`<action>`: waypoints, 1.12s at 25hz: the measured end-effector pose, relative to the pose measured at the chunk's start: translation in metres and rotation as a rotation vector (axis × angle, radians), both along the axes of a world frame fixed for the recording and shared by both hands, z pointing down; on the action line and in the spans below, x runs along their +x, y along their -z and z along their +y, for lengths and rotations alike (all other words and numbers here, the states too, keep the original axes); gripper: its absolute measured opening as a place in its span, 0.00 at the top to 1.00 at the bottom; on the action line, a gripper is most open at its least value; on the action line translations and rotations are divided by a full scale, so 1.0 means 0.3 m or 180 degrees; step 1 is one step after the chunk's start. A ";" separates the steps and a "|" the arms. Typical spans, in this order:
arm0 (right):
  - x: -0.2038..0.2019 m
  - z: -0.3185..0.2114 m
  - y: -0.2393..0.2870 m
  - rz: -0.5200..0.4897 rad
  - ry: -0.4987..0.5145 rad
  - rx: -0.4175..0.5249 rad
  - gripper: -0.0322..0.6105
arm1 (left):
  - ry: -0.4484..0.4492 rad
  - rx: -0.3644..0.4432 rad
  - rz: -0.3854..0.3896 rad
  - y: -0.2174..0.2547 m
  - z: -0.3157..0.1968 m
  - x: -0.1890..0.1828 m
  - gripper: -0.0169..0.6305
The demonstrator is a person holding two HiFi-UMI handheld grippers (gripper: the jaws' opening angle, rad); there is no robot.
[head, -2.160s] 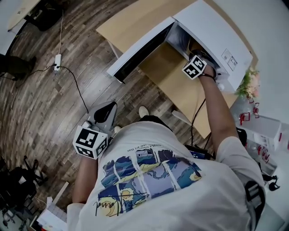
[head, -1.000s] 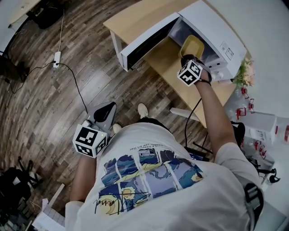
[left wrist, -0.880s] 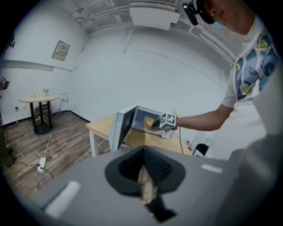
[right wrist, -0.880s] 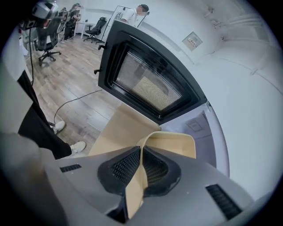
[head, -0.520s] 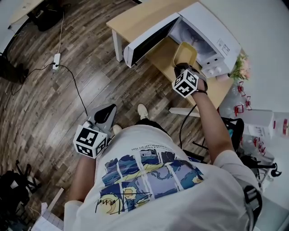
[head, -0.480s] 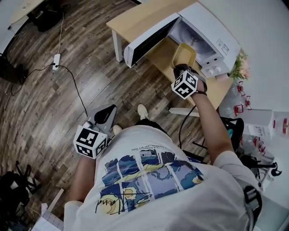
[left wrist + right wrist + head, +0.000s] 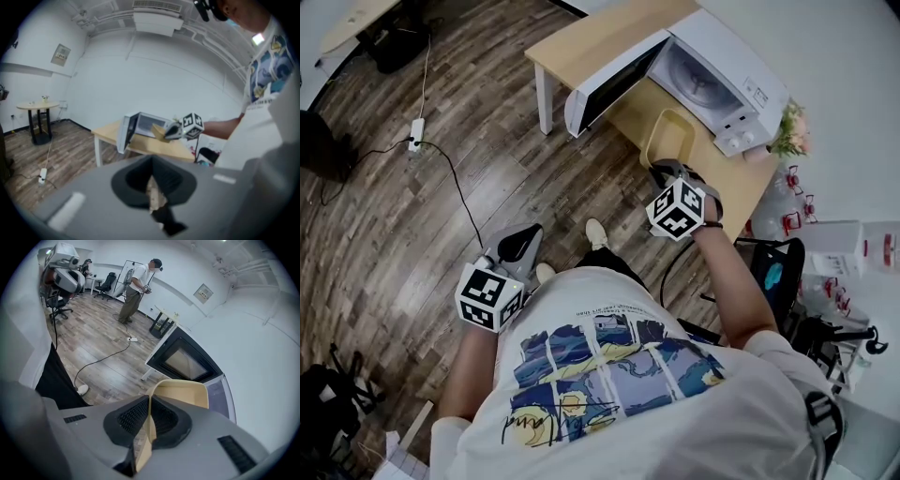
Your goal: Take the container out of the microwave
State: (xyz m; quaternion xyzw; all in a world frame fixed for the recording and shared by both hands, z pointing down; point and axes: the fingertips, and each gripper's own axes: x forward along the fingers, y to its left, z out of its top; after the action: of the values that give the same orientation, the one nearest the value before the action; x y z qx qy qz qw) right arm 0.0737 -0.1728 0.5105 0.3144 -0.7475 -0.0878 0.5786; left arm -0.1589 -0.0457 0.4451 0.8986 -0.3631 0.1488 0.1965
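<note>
The white microwave stands on the wooden table with its door swung open and its cavity empty. The yellow container hangs outside the microwave, above the table's near part. My right gripper is shut on its near rim. In the right gripper view the container's thin wall runs between the jaws of the right gripper. My left gripper hangs low at my left side over the floor, jaws together with nothing in them. The left gripper view shows the microwave and the container far ahead.
A pot of flowers stands by the microwave's right end. A power strip with a cable lies on the wood floor. Red-and-white items sit at the right. Another person stands far off; a round side table is by the wall.
My right gripper has drawn the yellow container out of the microwave cavity and toward me, over the table. The left gripper has stayed where it was.
</note>
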 end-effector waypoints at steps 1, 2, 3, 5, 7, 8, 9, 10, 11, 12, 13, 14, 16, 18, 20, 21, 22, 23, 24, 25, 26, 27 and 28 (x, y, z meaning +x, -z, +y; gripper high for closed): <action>-0.015 0.028 0.005 0.0000 0.0014 -0.0001 0.92 | 0.0000 0.0006 0.0004 -0.001 0.010 -0.007 0.96; -0.028 0.055 0.008 -0.0003 0.0024 -0.0005 0.92 | 0.0002 0.0012 0.0011 -0.001 0.019 -0.015 0.96; -0.041 0.082 0.012 -0.0004 0.0032 -0.0012 0.92 | 0.0005 0.0017 0.0019 -0.002 0.028 -0.022 0.96; -0.064 0.133 0.018 0.0005 0.0051 -0.0023 0.92 | 0.0008 0.0019 0.0028 -0.005 0.048 -0.037 0.96; -0.087 0.182 0.024 0.0007 0.0064 -0.0037 0.92 | 0.0007 0.0009 0.0025 -0.012 0.069 -0.053 0.96; -0.097 0.204 0.026 -0.0002 0.0069 -0.0047 0.92 | 0.0007 0.0003 0.0023 -0.016 0.079 -0.060 0.96; -0.107 0.225 0.027 -0.0015 0.0075 -0.0056 0.92 | 0.0007 0.0000 0.0023 -0.019 0.087 -0.065 0.96; -0.116 0.245 0.028 -0.0029 0.0079 -0.0065 0.92 | 0.0009 -0.0002 0.0026 -0.023 0.094 -0.069 0.96; -0.124 0.263 0.028 -0.0045 0.0081 -0.0079 0.92 | 0.0010 -0.0003 0.0029 -0.025 0.102 -0.072 0.96; -0.132 0.281 0.027 -0.0065 0.0080 -0.0097 0.92 | 0.0013 -0.0003 0.0033 -0.028 0.109 -0.074 0.96; -0.140 0.300 0.026 -0.0085 0.0078 -0.0117 0.92 | 0.0019 -0.0003 0.0037 -0.030 0.116 -0.076 0.96; -0.149 0.317 0.024 -0.0101 0.0078 -0.0133 0.92 | 0.0026 0.0000 0.0043 -0.032 0.123 -0.079 0.96; -0.167 0.346 0.021 -0.0124 0.0084 -0.0148 0.92 | 0.0026 0.0001 0.0052 -0.037 0.134 -0.085 0.96; -0.184 0.370 0.018 -0.0148 0.0092 -0.0164 0.92 | 0.0012 -0.0014 0.0057 -0.043 0.145 -0.086 0.96; -0.194 0.390 0.018 -0.0163 0.0096 -0.0179 0.92 | -0.0001 -0.0024 0.0058 -0.044 0.156 -0.083 0.96; -0.197 0.397 0.019 -0.0167 0.0097 -0.0181 0.92 | -0.0005 -0.0023 0.0058 -0.043 0.159 -0.082 0.96; -0.200 0.403 0.021 -0.0169 0.0100 -0.0182 0.92 | -0.0008 -0.0018 0.0058 -0.041 0.161 -0.081 0.96; -0.203 0.409 0.022 -0.0170 0.0104 -0.0180 0.92 | -0.0009 -0.0012 0.0057 -0.040 0.163 -0.081 0.96; -0.205 0.413 0.023 -0.0170 0.0109 -0.0178 0.92 | -0.0008 -0.0006 0.0055 -0.040 0.164 -0.082 0.96; -0.208 0.417 0.023 -0.0170 0.0114 -0.0178 0.92 | -0.0008 -0.0003 0.0054 -0.040 0.165 -0.083 0.96; -0.211 0.421 0.023 -0.0172 0.0118 -0.0178 0.92 | -0.0009 -0.0004 0.0051 -0.041 0.167 -0.083 0.96; -0.213 0.424 0.023 -0.0173 0.0121 -0.0180 0.92 | -0.0009 -0.0008 0.0048 -0.043 0.170 -0.085 0.96; -0.215 0.426 0.024 -0.0173 0.0122 -0.0181 0.92 | -0.0009 -0.0014 0.0044 -0.045 0.171 -0.086 0.96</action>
State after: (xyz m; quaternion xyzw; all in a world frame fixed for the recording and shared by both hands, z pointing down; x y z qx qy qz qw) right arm 0.0094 -0.0450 0.5034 0.2857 -0.7710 -0.0691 0.5649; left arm -0.1847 0.0057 0.4585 0.8997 -0.3601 0.1436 0.2007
